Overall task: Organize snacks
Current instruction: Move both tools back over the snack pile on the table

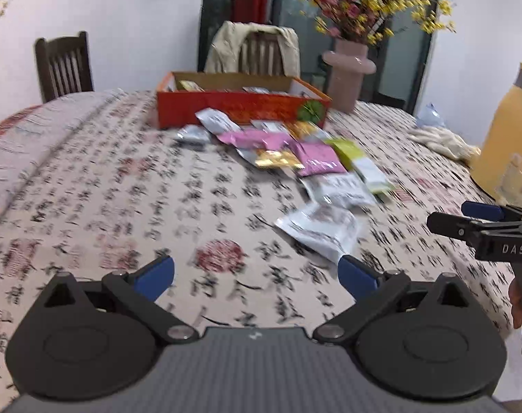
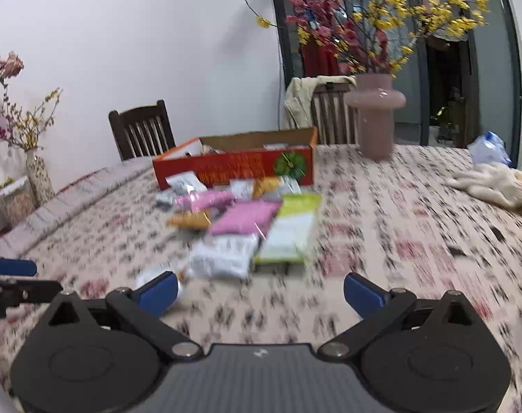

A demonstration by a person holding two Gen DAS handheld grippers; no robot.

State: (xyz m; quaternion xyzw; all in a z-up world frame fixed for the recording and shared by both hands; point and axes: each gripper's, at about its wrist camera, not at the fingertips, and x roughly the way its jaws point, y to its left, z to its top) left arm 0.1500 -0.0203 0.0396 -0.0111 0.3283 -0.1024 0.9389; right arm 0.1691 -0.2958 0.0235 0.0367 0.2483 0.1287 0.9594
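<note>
Through my left wrist camera, my left gripper [image 1: 255, 277] hangs over the patterned tablecloth [image 1: 106, 189] with its blue fingers spread wide and nothing between them. Only this view shows my right gripper [image 1: 467, 218] from the side, poking in at the right edge, and behind it a yellow jug [image 1: 505, 130].

My right wrist camera gives what the left cannot: a small speckled vase [image 2: 37, 175] of dried stems at the far left edge of the table. There my right gripper [image 2: 261, 290] also stands fully apart and empty, and my left one shows as a blue tip at the left border.

Going left to right in both views: a dark chair [image 2: 142, 130], then the open orange box [image 2: 236, 161] with a few packets already inside, then the pink vase [image 2: 376, 113], then pale gloves [image 2: 494, 182].

The snack packets [image 2: 240, 220] lie loose in a heap just in front of the box. A white packet [image 1: 321, 229] lies nearest, close ahead of my left gripper's right finger. Wide bare cloth lies left of the heap, and more to its right before the gloves.
</note>
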